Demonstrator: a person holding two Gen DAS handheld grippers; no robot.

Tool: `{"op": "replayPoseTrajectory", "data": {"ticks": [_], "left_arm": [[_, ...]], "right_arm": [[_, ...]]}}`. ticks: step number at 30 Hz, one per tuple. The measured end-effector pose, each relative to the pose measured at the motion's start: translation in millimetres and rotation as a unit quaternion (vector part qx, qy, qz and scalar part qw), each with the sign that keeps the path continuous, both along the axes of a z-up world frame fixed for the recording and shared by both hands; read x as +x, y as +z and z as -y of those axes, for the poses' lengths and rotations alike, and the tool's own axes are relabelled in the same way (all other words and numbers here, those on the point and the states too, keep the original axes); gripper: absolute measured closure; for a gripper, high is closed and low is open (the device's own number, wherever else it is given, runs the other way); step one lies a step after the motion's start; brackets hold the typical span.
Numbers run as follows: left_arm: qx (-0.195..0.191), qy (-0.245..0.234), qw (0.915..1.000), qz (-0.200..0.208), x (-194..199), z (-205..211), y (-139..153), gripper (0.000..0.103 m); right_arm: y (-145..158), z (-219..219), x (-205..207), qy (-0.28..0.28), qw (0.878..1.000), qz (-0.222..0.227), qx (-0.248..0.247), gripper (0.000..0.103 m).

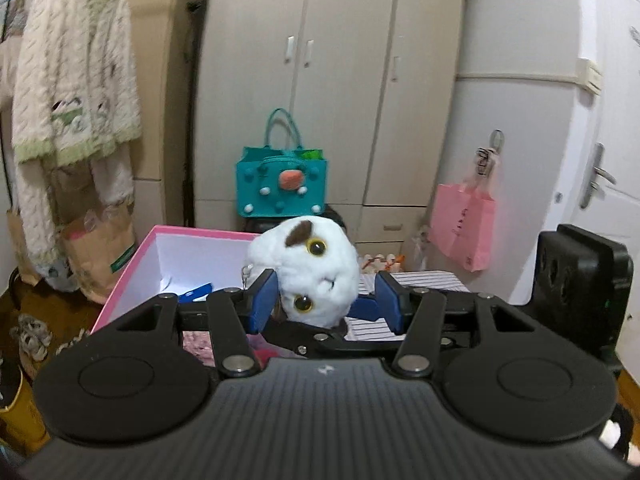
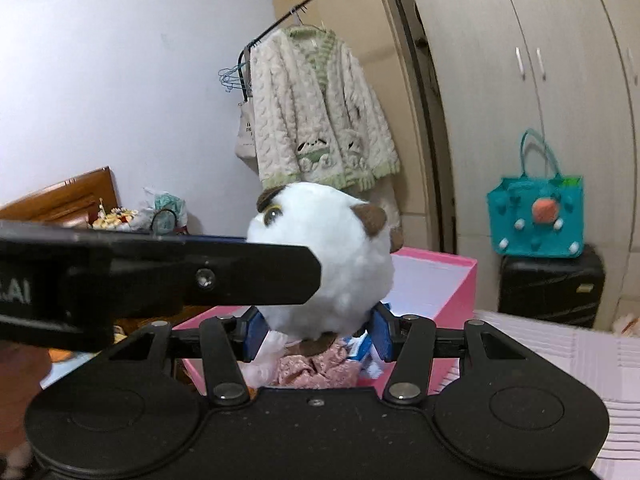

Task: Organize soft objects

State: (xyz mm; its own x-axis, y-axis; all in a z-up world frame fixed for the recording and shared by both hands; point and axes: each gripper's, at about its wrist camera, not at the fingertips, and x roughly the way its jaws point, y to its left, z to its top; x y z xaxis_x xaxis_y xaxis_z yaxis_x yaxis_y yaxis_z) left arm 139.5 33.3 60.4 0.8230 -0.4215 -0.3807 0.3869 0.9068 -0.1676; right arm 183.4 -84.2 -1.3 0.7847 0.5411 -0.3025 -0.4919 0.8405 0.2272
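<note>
A white plush toy (image 1: pixel 316 276) with brown ear patches and yellow eyes hangs above a pink box (image 1: pixel 140 264). In the left wrist view my left gripper (image 1: pixel 326 304) is wide open; the plush touches its left blue pad only. In the right wrist view the plush (image 2: pixel 332 260) sits between the blue pads of my right gripper (image 2: pixel 316 332), which is shut on its lower body. The left gripper's black finger (image 2: pixel 180 276) crosses that view from the left against the plush. The pink box (image 2: pixel 452 280) holds pink cloth (image 2: pixel 312 368) and a blue-white item.
A teal felt bag (image 1: pixel 280 180) stands on a black suitcase (image 2: pixel 552 288) by the beige wardrobe (image 1: pixel 340 60). A cream cardigan (image 1: pixel 72 80) hangs on a rack at left. A pink bag (image 1: pixel 464 224) hangs by the white door. Striped bedding (image 2: pixel 560 360) lies at right.
</note>
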Motion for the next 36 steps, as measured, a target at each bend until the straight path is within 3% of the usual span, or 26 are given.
{"op": "replayPoseTrajectory", "data": {"ticks": [3,11,14,16,20,23,27,36], "left_arm": [[-0.017,0.002,0.9996,-0.020,16,-10,-10,0.051],[-0.062,0.045,0.9949,-0.066,62,-36,-41,0.051],[-0.028,0.125,0.9906,-0.048,68,-37,-52,0.051],[-0.010,0.149,0.9875,-0.052,71,-38,-58,0.050],[-0.012,0.143,0.9873,-0.068,68,-44,-62,0.048],[-0.001,0.142,0.9875,-0.068,63,-44,-58,0.047],[0.004,0.132,0.9897,-0.056,50,-46,-46,0.047],[0.048,0.106,0.9921,-0.047,14,-35,-23,0.045]], "right_arm": [[-8,-8,15,0.004,1.000,-0.020,-0.005,0.045],[-20,-34,54,-0.005,0.996,-0.030,-0.082,0.043],[-25,-36,57,-0.021,0.994,-0.034,-0.105,0.043],[-27,-30,57,-0.063,0.991,-0.039,-0.111,0.043],[-21,-3,55,-0.064,0.995,-0.071,-0.034,0.042],[-16,11,51,-0.076,0.994,-0.082,-0.015,0.041],[-13,25,44,-0.082,0.992,-0.092,-0.005,0.040],[16,45,5,-0.135,0.987,-0.074,-0.034,0.038]]}}
